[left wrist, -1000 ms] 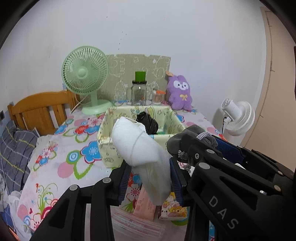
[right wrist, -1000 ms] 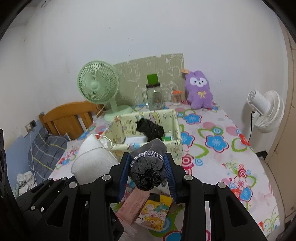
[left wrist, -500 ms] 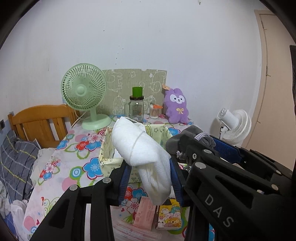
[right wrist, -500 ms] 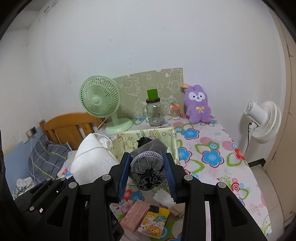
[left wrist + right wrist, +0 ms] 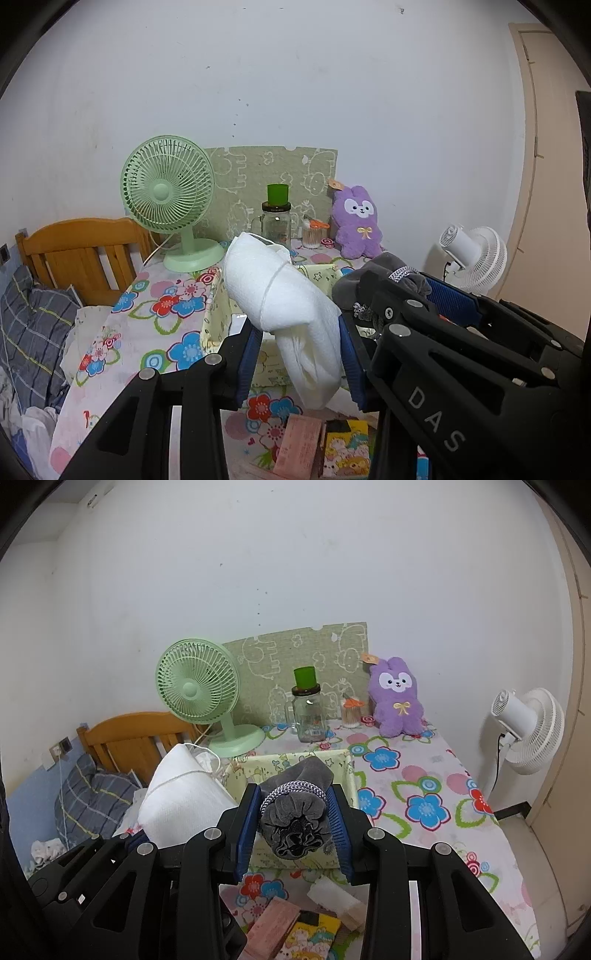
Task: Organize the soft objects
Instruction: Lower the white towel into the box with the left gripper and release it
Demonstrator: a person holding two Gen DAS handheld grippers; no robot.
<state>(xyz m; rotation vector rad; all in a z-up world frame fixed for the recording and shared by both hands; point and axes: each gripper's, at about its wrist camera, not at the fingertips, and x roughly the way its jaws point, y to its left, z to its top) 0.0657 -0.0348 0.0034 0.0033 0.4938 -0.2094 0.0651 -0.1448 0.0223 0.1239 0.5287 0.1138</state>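
My left gripper (image 5: 301, 354) is clamped on one white cloth bundle (image 5: 284, 295), tied round with a thin string, its lower end sagging below the blue pads. My right gripper (image 5: 293, 821) squeezes one grey velvet pouch (image 5: 295, 808), gathered at the neck with a silvery braided cord, the ruffled mouth facing me. Both are held in the air above and in front of the one yellow fabric bin (image 5: 347, 771) (its inside is mostly blocked by what I hold, so I cannot tell its contents).

Below my fingers lie a pink packet (image 5: 273, 925) and a cartoon-printed packet (image 5: 312, 941), both cut off by my frames, plus a white folded piece (image 5: 334, 897) I cannot identify. Farther back on the flowered tablecloth (image 5: 424, 786) stand one green fan (image 5: 197, 690), one jar with a green cup on it (image 5: 308, 709), one small container of sticks (image 5: 351, 714) and one purple plush rabbit (image 5: 397, 698). A second fan, white (image 5: 528, 727), stands off the table's right side.
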